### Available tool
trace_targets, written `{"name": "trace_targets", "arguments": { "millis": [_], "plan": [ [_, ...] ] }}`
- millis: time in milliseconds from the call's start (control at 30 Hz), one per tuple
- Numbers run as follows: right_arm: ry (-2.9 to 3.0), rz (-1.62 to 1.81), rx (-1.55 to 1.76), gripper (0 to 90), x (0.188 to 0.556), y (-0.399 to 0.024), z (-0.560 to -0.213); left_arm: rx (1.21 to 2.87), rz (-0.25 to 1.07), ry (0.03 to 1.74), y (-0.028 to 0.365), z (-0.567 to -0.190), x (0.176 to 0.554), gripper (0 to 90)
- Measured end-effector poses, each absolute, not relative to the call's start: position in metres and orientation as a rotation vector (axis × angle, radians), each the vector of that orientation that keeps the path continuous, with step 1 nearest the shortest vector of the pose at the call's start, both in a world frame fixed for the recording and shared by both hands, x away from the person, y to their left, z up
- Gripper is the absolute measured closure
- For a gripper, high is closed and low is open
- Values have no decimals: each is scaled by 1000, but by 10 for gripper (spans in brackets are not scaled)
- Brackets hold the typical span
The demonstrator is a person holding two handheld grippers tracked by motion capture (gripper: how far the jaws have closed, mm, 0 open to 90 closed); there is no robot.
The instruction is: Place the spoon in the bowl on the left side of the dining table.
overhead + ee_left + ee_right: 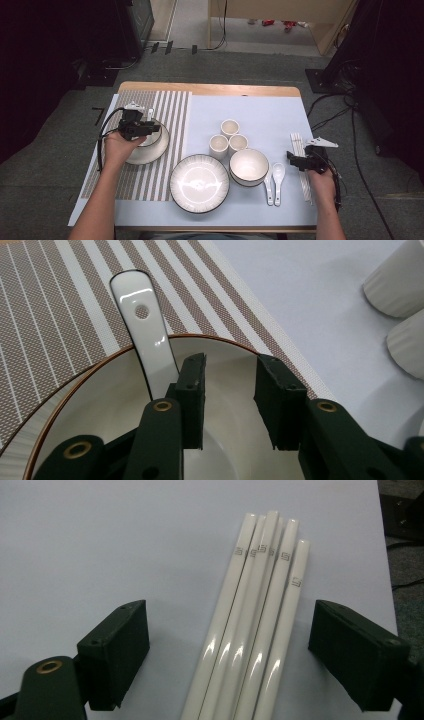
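1. Left gripper [145,127]: left-centre of the high view, held over a bowl [159,134]; jaws partly apart, nothing between them.
2. Bowl: white, brown-rimmed, standing on a plate [150,155] on the striped mat [170,107] at the left of the surface.
3. Spoon [147,335]: white ceramic, in the left gripper view resting in the bowl, its handle leaning over the rim toward the upper left, just beside the left jaw; whether it touches the jaw cannot be told.
4. Right gripper [295,161]: right of the high view, jaws wide, one on either side of the chopsticks [255,630], not pressing them.
5. Chopsticks: white bundle lying on the pale blue surface [260,105], near its right edge.
6. Centre of the high view: three cups [229,137], a large plate [199,183], a second bowl [249,166], two spoons [274,182] just right of it.
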State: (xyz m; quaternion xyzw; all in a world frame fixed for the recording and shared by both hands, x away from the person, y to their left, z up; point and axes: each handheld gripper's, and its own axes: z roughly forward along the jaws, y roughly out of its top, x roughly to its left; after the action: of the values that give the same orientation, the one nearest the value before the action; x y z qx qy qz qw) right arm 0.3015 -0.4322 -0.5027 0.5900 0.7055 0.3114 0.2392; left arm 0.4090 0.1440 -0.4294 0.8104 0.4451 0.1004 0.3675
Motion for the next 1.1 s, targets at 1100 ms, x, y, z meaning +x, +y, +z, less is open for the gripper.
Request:
{"name": "trace_targets", "arguments": {
  "millis": [1100],
  "plan": [
    [1932, 852, 1616, 161, 301, -432, -503, 2056, 295, 1178, 151, -430, 407, 566]
  ]
}}
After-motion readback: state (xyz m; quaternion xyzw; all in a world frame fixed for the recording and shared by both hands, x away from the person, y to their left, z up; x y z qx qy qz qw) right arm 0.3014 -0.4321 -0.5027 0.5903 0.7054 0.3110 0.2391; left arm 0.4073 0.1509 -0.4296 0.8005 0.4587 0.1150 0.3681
